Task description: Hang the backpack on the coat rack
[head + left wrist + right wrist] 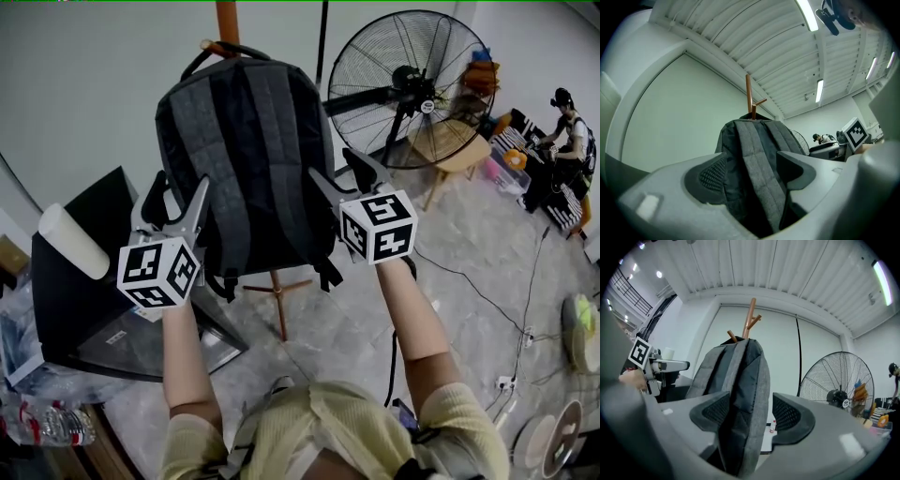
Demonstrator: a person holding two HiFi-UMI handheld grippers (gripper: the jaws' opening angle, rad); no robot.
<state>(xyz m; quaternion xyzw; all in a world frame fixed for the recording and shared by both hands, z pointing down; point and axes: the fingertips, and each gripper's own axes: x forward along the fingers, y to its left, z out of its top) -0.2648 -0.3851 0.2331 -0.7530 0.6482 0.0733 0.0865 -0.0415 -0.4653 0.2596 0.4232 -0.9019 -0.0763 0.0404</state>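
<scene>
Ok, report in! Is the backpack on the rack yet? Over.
Left gripper open, right gripper open. Backpack hangs on coat rack by top handle. Nothing blocking.

A black floor fan (408, 89) is seen beside a wooden stool (461, 155). A white roll (73, 241) is seen at the corner of a dark table (70, 300).

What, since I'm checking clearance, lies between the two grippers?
The backpack, hung on the coat rack, fills the gap between left gripper and right gripper, in the head view.

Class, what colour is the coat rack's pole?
Coat rack pole: orange-brown, clearest in the right gripper view.
</scene>
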